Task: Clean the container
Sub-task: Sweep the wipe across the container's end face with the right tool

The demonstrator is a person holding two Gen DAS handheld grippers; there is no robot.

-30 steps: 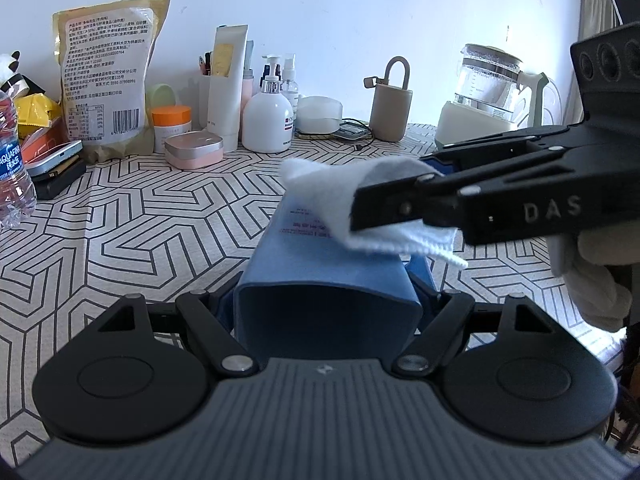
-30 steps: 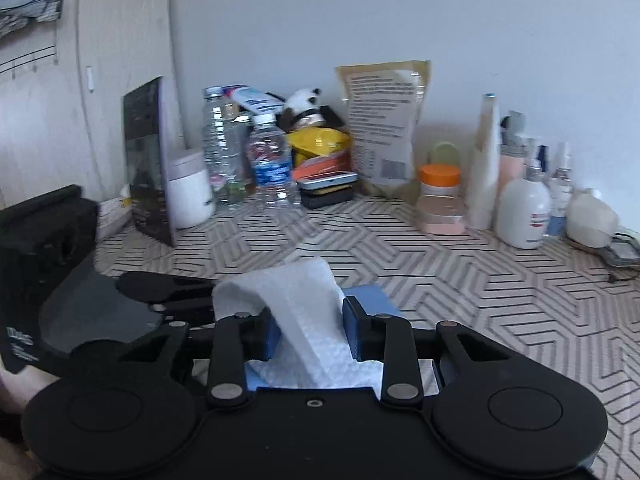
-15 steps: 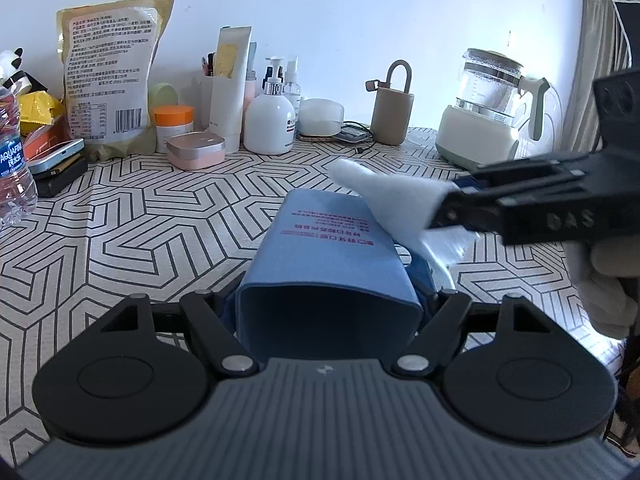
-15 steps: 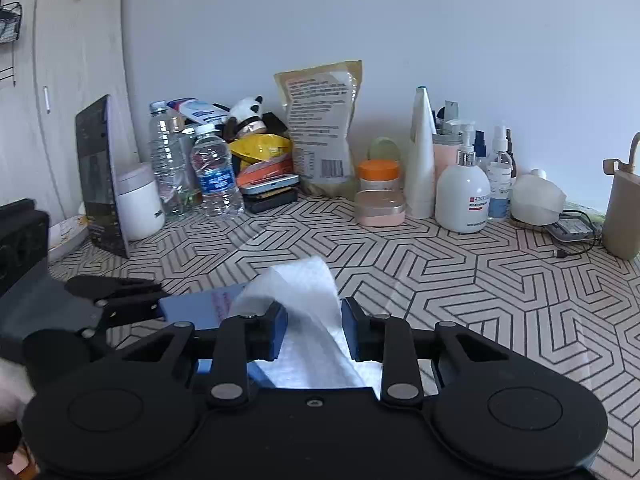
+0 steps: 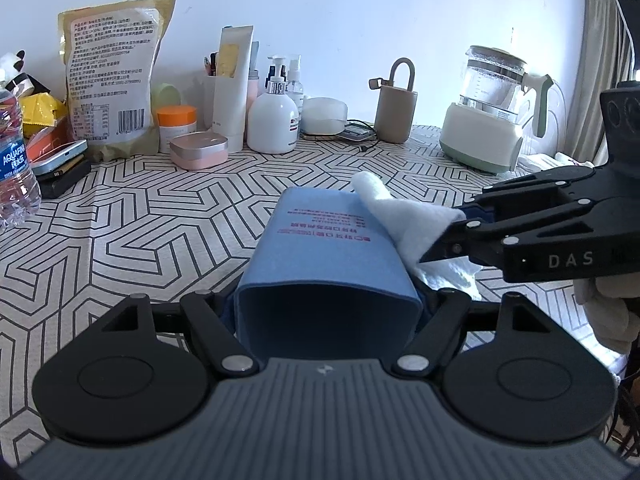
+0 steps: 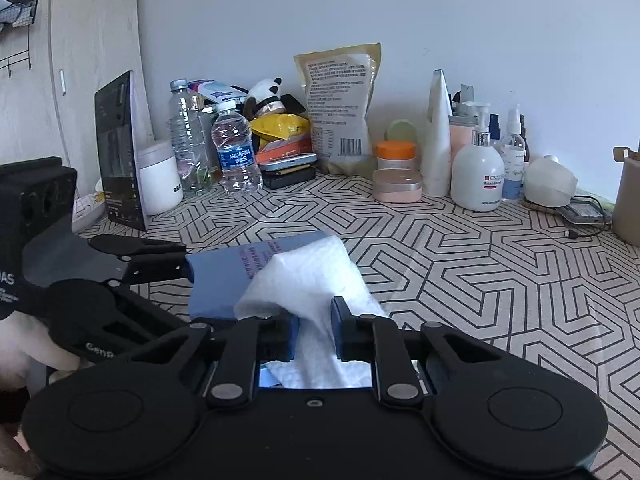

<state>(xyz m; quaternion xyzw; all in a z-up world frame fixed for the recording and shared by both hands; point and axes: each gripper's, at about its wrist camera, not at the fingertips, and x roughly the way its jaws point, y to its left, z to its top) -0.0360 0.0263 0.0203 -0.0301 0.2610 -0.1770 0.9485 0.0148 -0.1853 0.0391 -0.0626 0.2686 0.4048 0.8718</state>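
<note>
The left tongs (image 5: 326, 312) clamp the blue container (image 5: 324, 256) above the patterned desk (image 5: 140, 220), while the right tongs (image 6: 314, 330) pinch a soft, crumpled white paper towel (image 6: 312, 276) against its upper right edge. The wiping looks mid-course. The container's smooth, matte, rectangular walls show no obvious dirt, and its inside cannot be seen.

Patterned table (image 5: 160, 216); kettle (image 5: 486, 112), pink tin (image 5: 199, 150), water bottle (image 6: 236, 148) standing on it.
</note>
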